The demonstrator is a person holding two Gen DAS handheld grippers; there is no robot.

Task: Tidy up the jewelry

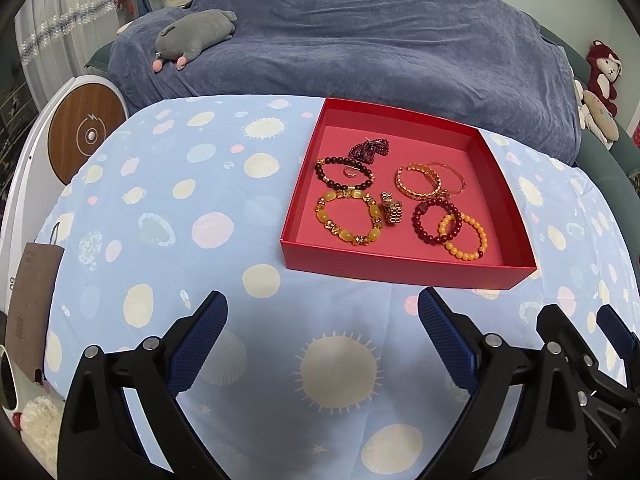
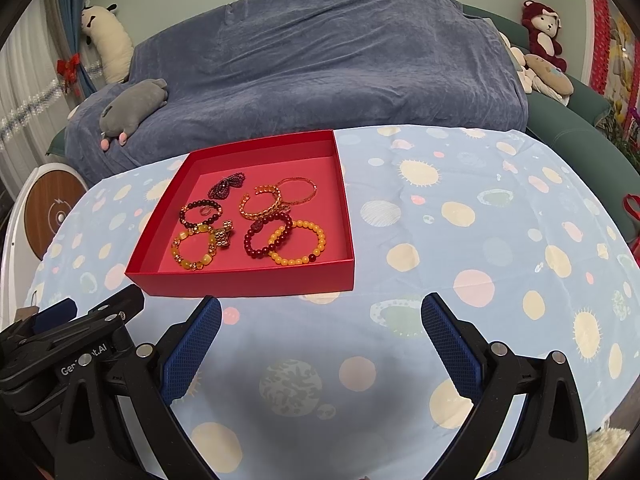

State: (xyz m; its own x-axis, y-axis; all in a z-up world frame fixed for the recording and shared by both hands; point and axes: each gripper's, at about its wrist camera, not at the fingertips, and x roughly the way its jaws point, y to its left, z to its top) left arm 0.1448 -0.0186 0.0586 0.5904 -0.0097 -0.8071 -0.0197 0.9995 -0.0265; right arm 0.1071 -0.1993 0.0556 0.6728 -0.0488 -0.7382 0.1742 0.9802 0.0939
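A shallow red box [image 1: 400,270] [image 2: 248,282] sits on the blue patterned tablecloth and holds several bracelets: a yellow stone one [image 1: 347,221] [image 2: 195,250], a dark bead one [image 1: 344,174] [image 2: 199,212], a gold chain one [image 1: 418,182] [image 2: 260,202], a dark red one [image 1: 436,220] [image 2: 267,240], an orange bead one [image 1: 464,236] [image 2: 298,242], a thin gold bangle [image 2: 297,191] and a small gold piece [image 1: 390,208] [image 2: 223,235]. My left gripper [image 1: 322,332] is open and empty in front of the box. My right gripper [image 2: 320,334] is open and empty, in front of the box's right end.
A sofa under a blue cover [image 1: 360,40] stands behind the table, with a grey plush [image 1: 192,36] on it. A round wooden-topped unit [image 1: 84,132] stands at the left. A brown paper bag [image 1: 32,304] hangs off the table's left edge. Plush toys [image 2: 540,32] sit at the right.
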